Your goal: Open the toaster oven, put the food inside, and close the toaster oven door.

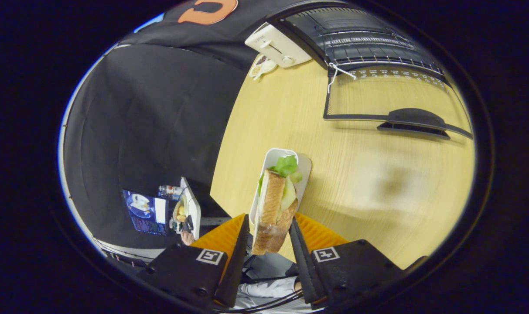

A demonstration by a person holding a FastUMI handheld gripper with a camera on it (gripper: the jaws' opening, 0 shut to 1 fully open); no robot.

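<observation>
1. Two fingers of the gripper press on the sandwich from either side, narrowed to its thickness and holding it by the toasted end nearest the camera.
2. One white tray lies on the bench just beyond and under the sandwich; whether the sandwich rests on it or is lifted clear, I cannot tell.
3. Judged by look, the sandwich is light, soft and layered: bread slices outside, lettuce and pale filling loose at the far end.
4. A hard squeeze would likely crush the bread or push the filling out; a slack one could let the slices slide apart.
5. Best hold, I judge, is across both crusts, flat against the bread faces, kept level.
6. Beyond, the toaster oven stands with its door dropped open onto the bench, rack visible, so the food can go in next.
</observation>
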